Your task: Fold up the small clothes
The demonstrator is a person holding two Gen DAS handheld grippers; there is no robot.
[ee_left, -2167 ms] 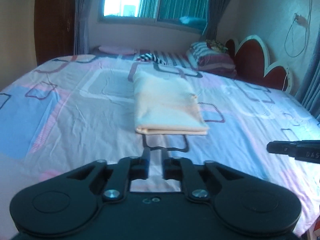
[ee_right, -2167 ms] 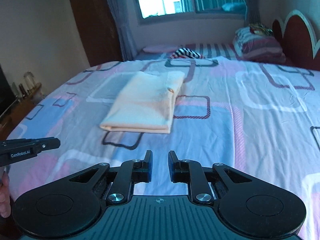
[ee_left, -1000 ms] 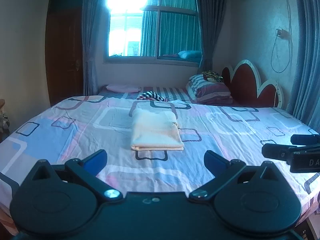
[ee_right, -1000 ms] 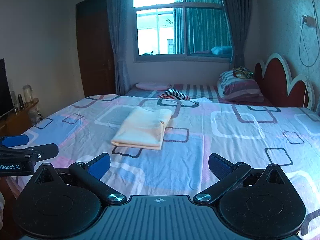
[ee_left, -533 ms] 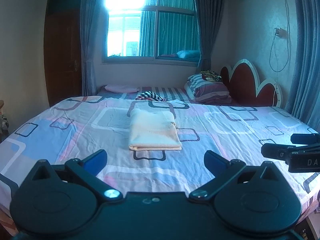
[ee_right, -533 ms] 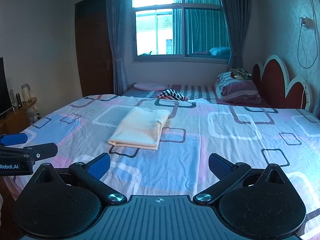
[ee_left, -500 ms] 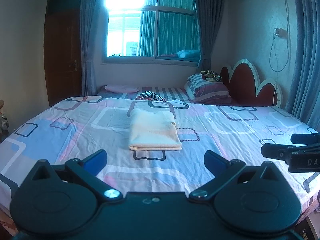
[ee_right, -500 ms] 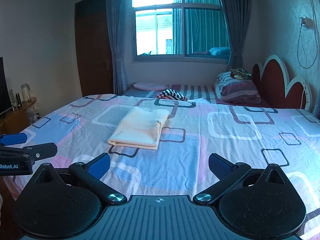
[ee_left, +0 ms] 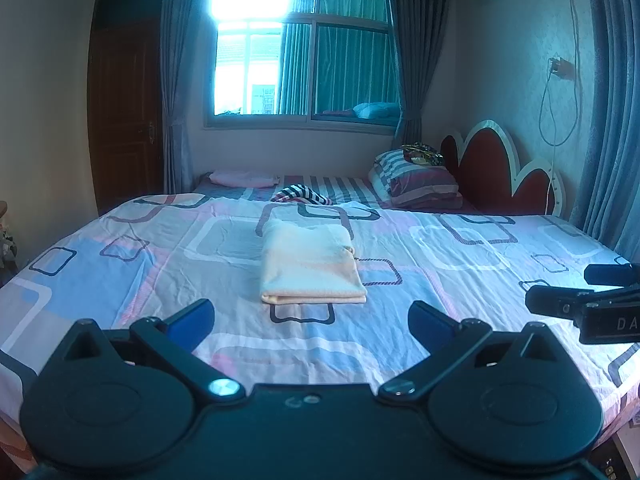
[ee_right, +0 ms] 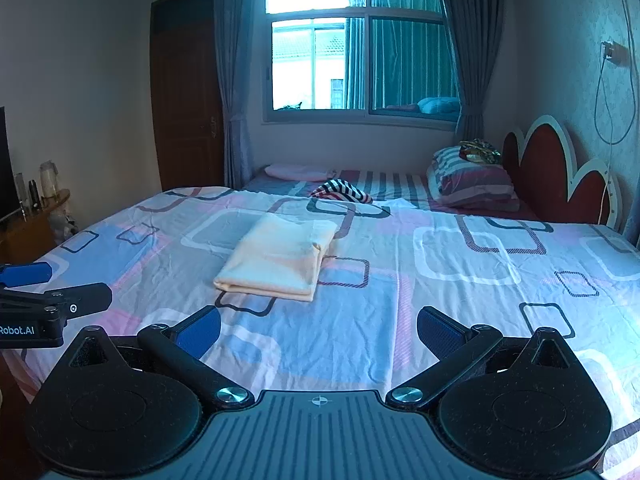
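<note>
While both claws hang above the near edge of the bed [ee_left: 480, 264], the left gripper [ee_left: 311, 320] has its jaws spread wide apart, and the right gripper [ee_right: 319, 328] likewise, neither holding anything; the folded cream garment [ee_left: 310, 266] lies flat on the patterned sheet, well ahead of both, untouched

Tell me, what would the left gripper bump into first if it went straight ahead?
Probably the bedsheet, then the folded cloth lying straight ahead. The left gripper is open and holds nothing. Depth is hard to judge here.
</note>
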